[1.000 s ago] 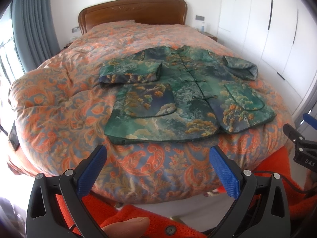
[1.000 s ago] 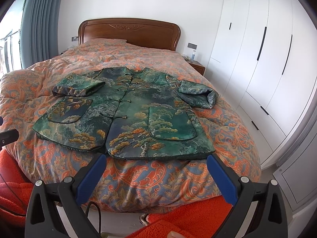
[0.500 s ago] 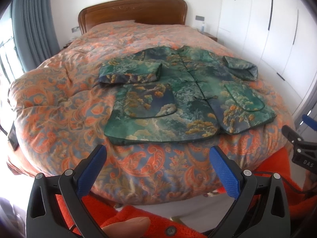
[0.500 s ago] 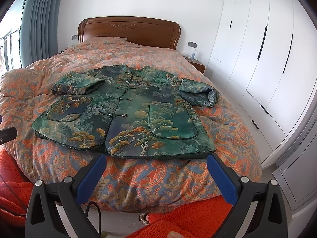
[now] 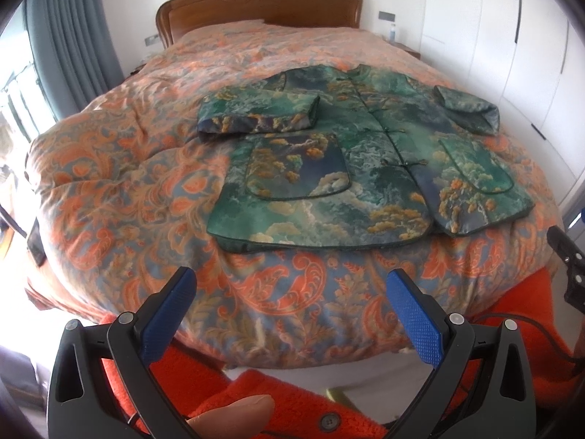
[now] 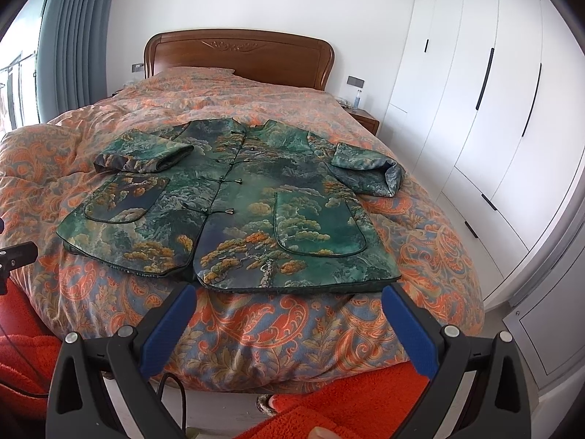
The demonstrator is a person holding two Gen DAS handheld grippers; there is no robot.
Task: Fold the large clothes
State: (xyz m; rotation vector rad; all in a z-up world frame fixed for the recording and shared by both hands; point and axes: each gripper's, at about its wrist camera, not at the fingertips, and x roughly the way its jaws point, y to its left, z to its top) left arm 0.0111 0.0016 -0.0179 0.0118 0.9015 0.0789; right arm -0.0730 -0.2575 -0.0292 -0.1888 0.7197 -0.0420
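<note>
Folding could go wrong mainly through the fabric: the jacket (image 6: 226, 212) looks padded and satiny, so a pinch at the hem would probably take only the top layer, or slip, leaving the front panel lifted and the back lying on the bed (image 6: 292, 329). The soft quilt beneath may also get caught in the jaws along with the hem, dragging the bedding up. The sleeves are already turned in over the body, the left one lying across the chest and the right one bunched at the side; a quick lift would likely spill them out again. The knot buttons down the middle make a stiff ridge that may skew a lengthwise fold.

The jacket lies flat, front up, near the foot of the bed, collar toward the headboard (image 6: 237, 58).

Both tools hang off the foot of the bed, level and aimed forward. The left gripper (image 5: 292, 292) has its jaws wide apart, holding nothing, short of the hem. The right gripper (image 6: 292, 303) is likewise spread and empty, just before the hem's right half.
</note>
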